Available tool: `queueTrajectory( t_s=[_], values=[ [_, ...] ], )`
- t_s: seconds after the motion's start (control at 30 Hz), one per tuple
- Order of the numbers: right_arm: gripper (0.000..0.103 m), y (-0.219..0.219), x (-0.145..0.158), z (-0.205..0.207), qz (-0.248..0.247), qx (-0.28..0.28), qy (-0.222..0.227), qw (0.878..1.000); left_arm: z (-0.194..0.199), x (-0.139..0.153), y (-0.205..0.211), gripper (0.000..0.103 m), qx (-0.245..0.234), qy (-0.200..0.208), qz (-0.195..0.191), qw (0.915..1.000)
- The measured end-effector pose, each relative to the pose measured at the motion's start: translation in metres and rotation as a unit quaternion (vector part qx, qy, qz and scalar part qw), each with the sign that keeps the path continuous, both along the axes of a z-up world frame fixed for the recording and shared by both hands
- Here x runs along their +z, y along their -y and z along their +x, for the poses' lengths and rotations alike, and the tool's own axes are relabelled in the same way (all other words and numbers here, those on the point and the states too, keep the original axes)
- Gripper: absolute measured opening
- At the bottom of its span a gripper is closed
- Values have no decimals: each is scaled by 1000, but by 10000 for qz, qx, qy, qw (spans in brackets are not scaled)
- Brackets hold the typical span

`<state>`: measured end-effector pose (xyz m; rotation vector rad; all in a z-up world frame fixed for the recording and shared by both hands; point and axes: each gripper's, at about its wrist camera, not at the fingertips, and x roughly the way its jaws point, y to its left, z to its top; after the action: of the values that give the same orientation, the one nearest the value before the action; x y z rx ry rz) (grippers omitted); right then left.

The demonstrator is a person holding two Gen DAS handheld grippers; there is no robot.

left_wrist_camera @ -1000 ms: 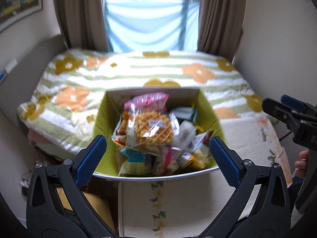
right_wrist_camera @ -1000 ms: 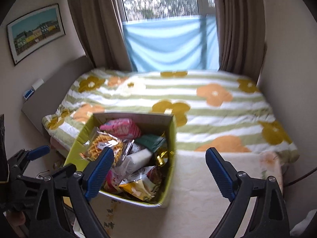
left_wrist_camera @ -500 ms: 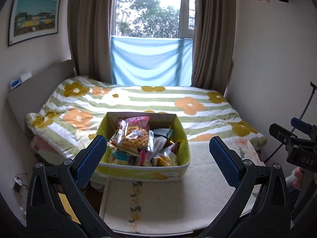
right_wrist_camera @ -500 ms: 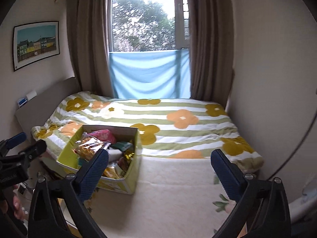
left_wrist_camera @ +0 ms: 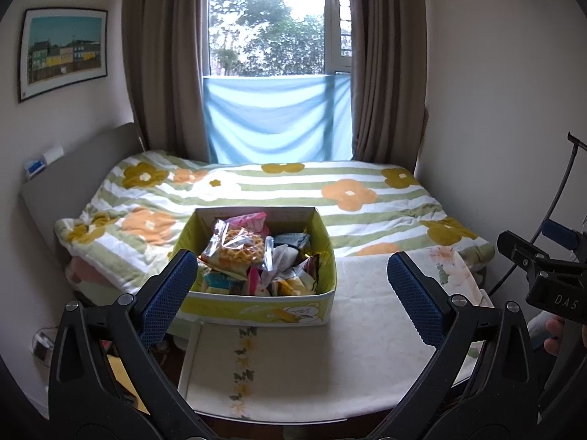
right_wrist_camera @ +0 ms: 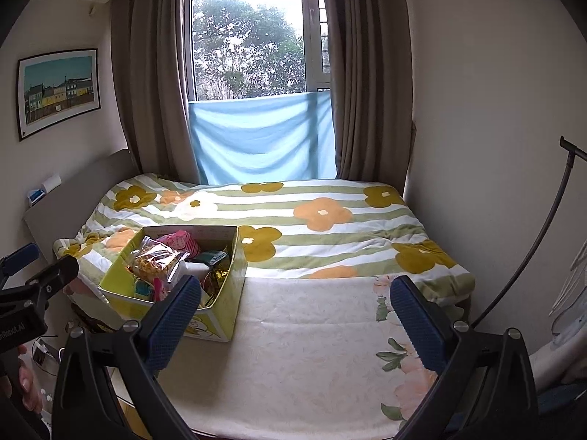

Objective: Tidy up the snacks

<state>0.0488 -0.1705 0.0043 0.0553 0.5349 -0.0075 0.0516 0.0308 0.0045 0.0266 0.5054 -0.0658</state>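
Observation:
A yellow-green cardboard box [left_wrist_camera: 256, 310] [right_wrist_camera: 223, 315] stands on a cream floral cloth at the near end of a bed. It is heaped with several snack packets, a clear bag of waffle biscuits [left_wrist_camera: 238, 247] [right_wrist_camera: 154, 262] on top and a pink packet [left_wrist_camera: 251, 220] behind. My left gripper [left_wrist_camera: 291, 295] is open and empty, well back from the box, which shows between its blue pads. My right gripper [right_wrist_camera: 295, 313] is open and empty too, with the box to the left of its left finger [right_wrist_camera: 172, 324].
The cream cloth [right_wrist_camera: 312, 359] covers a flat surface in front of a bed with a striped flowered quilt [right_wrist_camera: 330, 220]. A headboard [left_wrist_camera: 73, 179] runs along the left wall. A window with brown curtains and a blue sheet [left_wrist_camera: 275, 124] is behind. A thin dark pole [right_wrist_camera: 532, 253] curves at right.
Both grippers have pulled back and tilted up from the box, which now looks smaller and farther away. More of the room and window shows. The right gripper's jaws stand wider.

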Motion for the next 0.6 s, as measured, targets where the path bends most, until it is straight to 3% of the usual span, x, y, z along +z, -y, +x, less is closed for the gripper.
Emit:
queueTrajectory(
  t_s=[0.6],
  values=[
    [102, -1, -1, -4, -28, -2, 32, 10000, 0, 0, 1, 103, -17, 32, -2, 10000]
  ],
)
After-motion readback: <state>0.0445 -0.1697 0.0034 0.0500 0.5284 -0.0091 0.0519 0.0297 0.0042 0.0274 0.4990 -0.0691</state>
